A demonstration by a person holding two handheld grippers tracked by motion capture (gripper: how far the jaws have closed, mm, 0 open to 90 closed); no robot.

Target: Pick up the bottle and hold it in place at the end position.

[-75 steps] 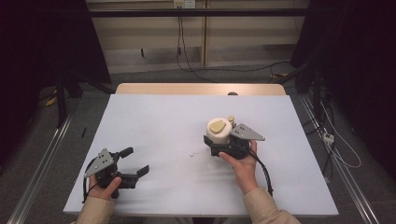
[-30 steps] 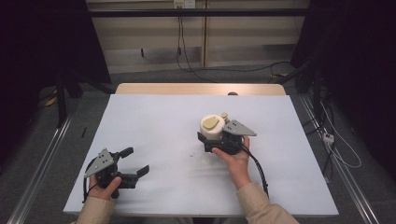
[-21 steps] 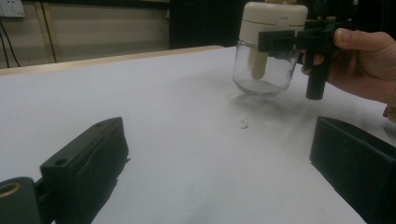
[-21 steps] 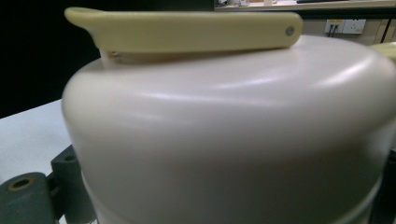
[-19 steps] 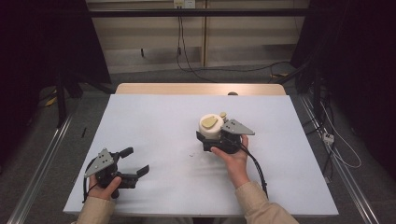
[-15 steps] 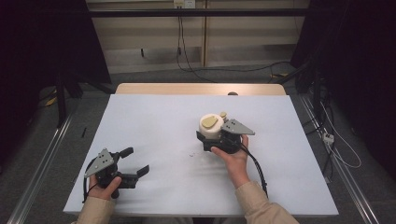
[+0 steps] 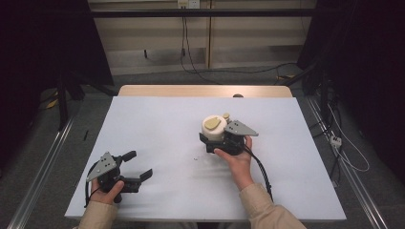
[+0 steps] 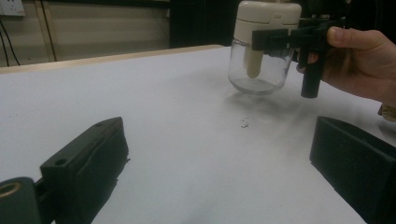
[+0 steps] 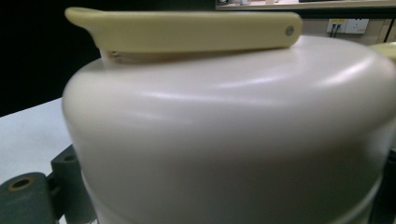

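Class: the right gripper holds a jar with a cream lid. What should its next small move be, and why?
Probably lower it a little. The right gripper clamps the jar at its cream lid, and the glass base seems to hang just above the table, casting a shadow below. The left gripper rests open, apart.

The jar (image 7: 213,129) has a clear glass body and a cream plastic lid with a flat yellowish flip tab on top. It stands upright, lifted just above the worktop (image 7: 157,124), right of centre, with a cream tube hanging inside.
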